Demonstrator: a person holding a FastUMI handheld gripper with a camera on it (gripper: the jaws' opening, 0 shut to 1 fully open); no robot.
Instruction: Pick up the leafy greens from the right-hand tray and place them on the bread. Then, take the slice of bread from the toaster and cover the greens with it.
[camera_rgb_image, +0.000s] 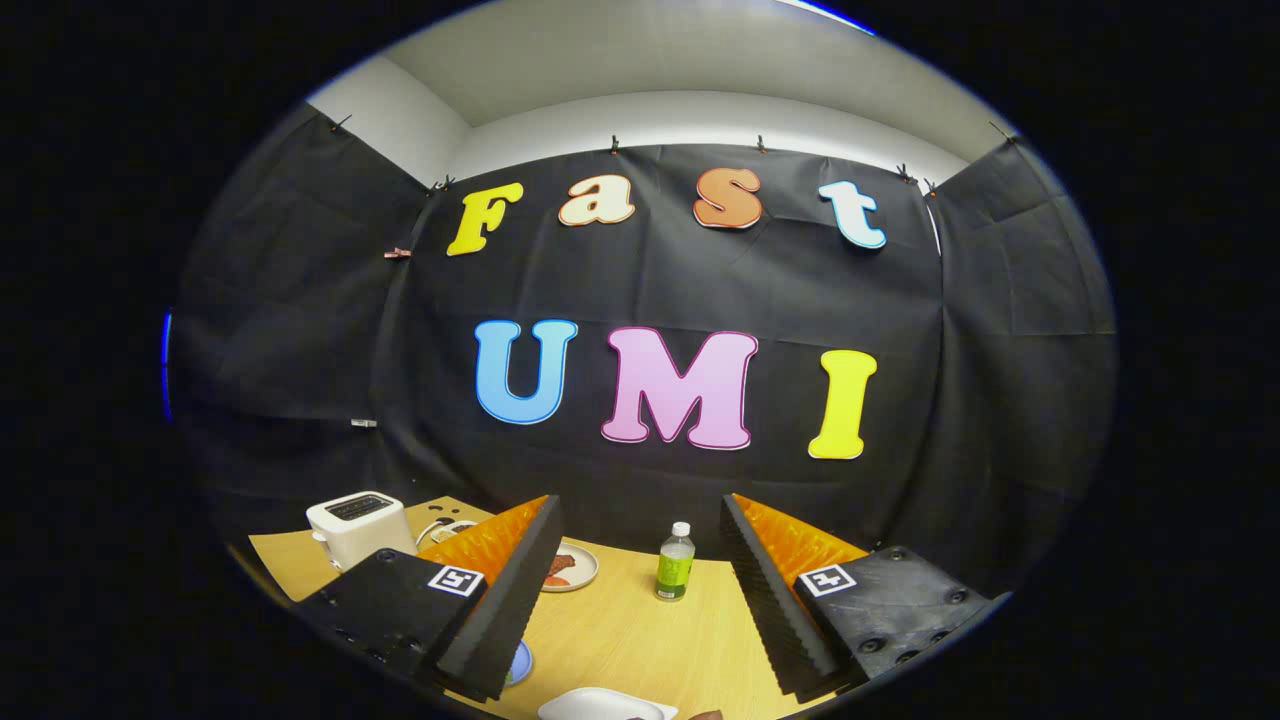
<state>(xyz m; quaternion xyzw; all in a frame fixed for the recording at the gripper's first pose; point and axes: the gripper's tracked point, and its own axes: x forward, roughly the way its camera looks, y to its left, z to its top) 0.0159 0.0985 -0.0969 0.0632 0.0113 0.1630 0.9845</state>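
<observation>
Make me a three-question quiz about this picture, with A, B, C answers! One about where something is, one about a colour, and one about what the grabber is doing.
1. Where is the bottle?
A. On the table, beyond the gap between the two fingers
B. On top of the toaster
C. Gripped by the fingers

2. What colour is the toaster?
A. Red
B. White
C. Blue

3. How is the gripper?
A. Shut on the bottle
C. Shut on a plate
B. Open, holding nothing

Answers:
1 A: the bottle stands upright on the wooden table, ahead of the fingers, touching neither.
2 B: the toaster's body is white, standing at the table's far corner.
3 B: the fingers stand wide apart with bare table between them.
</observation>
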